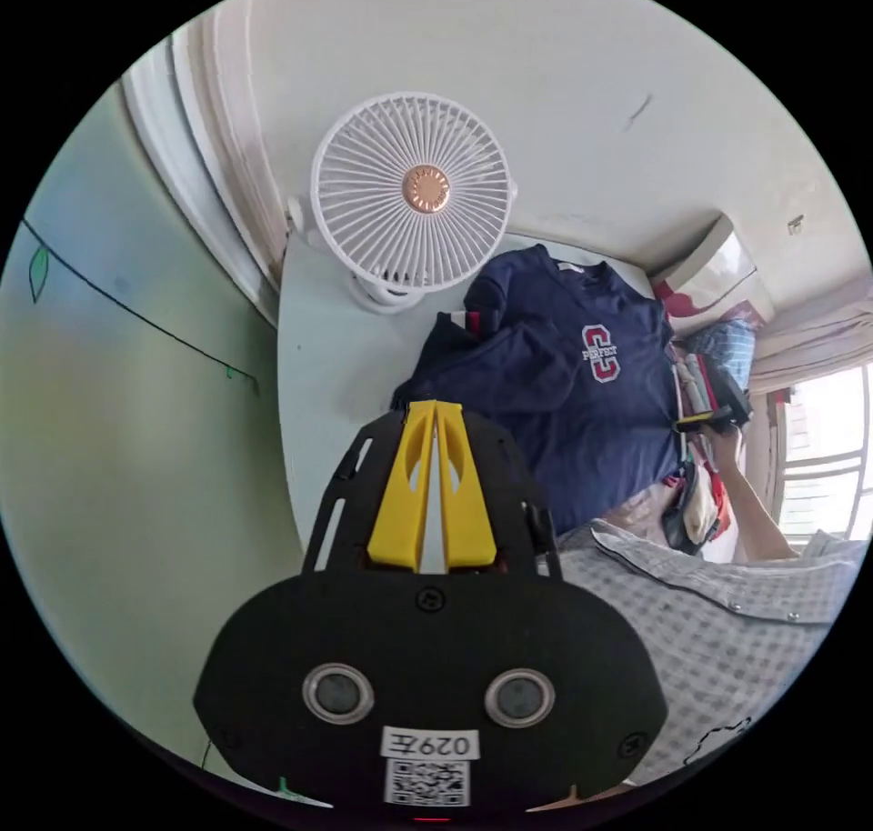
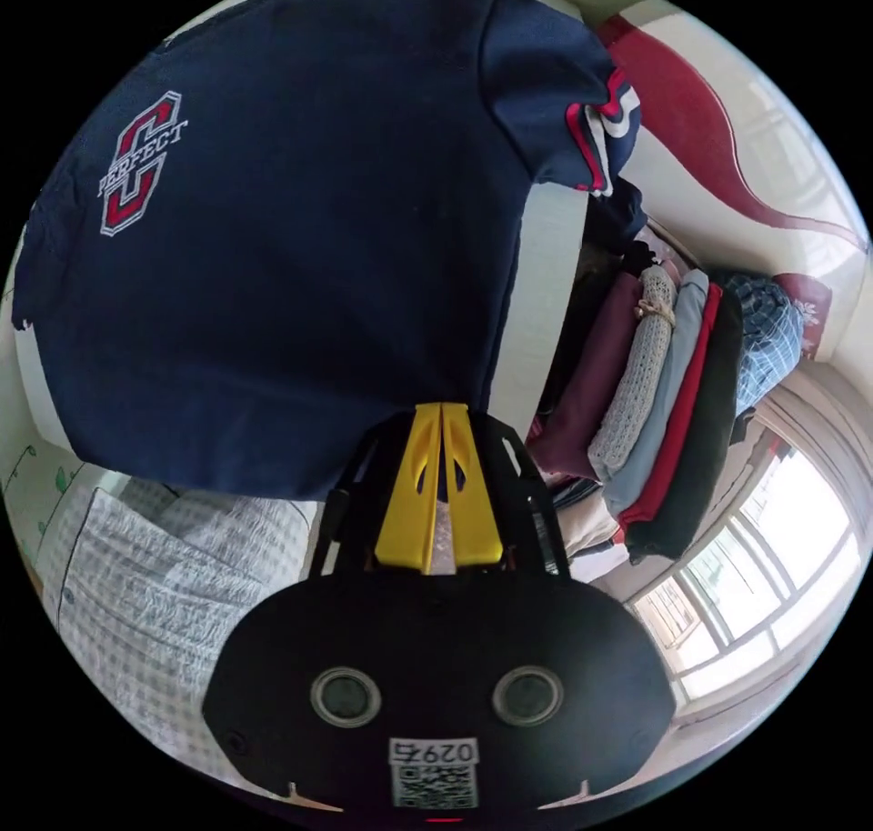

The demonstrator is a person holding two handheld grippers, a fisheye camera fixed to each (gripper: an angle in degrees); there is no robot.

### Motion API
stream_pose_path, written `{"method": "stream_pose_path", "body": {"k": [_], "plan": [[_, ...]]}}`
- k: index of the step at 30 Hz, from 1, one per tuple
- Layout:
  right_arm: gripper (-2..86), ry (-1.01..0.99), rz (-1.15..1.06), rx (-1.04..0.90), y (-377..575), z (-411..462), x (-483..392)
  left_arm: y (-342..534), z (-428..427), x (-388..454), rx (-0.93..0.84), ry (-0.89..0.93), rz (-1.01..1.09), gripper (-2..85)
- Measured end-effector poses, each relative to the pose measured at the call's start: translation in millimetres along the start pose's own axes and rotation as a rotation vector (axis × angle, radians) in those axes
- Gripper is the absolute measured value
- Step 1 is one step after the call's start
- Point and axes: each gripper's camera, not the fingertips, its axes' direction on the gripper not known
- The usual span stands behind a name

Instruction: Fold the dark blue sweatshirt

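The dark blue sweatshirt (image 1: 564, 385) lies front up on a pale table (image 1: 336, 385), with a red and white letter crest on its chest and one sleeve folded across the body. My left gripper (image 1: 435, 405) is shut, its yellow tips pinching the garment's near left corner. The right gripper (image 1: 718, 413) shows small at the garment's far side, held by a hand. In the right gripper view the sweatshirt (image 2: 300, 231) spreads wide. My right gripper (image 2: 442, 407) is shut on its hem edge, with dark cloth between the jaws.
A white desk fan (image 1: 414, 195) stands on the table beyond the sweatshirt. A stack of folded clothes (image 2: 655, 395) sits beside the garment, near a window (image 2: 746, 613). The person's checked shirt (image 1: 709, 613) is close by. A green wall (image 1: 136, 431) borders the table.
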Motion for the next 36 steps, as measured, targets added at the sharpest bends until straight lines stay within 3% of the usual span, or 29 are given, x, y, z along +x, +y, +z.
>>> {"method": "stream_pose_path", "body": {"k": [4,9,11,16,18,21,23,28,32,36], "plan": [[0.0,-0.183,-0.161,0.327,4,-67,-64,40,22,-15,-0.063,0.062,0.019,-1.0],[6.8,-0.222,-0.432,0.339,-51,-92,-167,66,73,-13,-0.249,0.355,0.101,-1.0],[11.6,-0.213,-0.445,0.333,-71,-94,-194,76,76,-20,-0.287,0.323,0.067,-1.0],[11.6,-0.178,-0.533,0.193,-109,-70,-253,117,55,-80,-0.237,0.429,-0.063,-1.0],[7.9,-0.103,-0.528,0.246,-105,-69,-262,132,49,-100,-0.244,0.435,-0.095,-1.0],[2.3,-0.157,-0.568,0.378,-84,-84,-267,155,28,-128,-0.215,0.412,-0.151,-1.0],[1.4,-0.212,-0.607,0.480,-67,-100,-268,169,14,-138,-0.185,0.412,-0.184,-1.0],[0.5,-0.613,-0.967,0.637,-16,-148,-313,204,-39,-146,-0.038,0.329,-0.287,-1.0],[0.5,-0.700,-1.230,0.529,5,-146,-394,236,-77,-147,0.118,0.268,-0.413,-1.0],[0.9,-0.628,-1.435,0.303,20,-120,-462,267,-113,-136,0.242,0.176,-0.487,-1.0]]}}
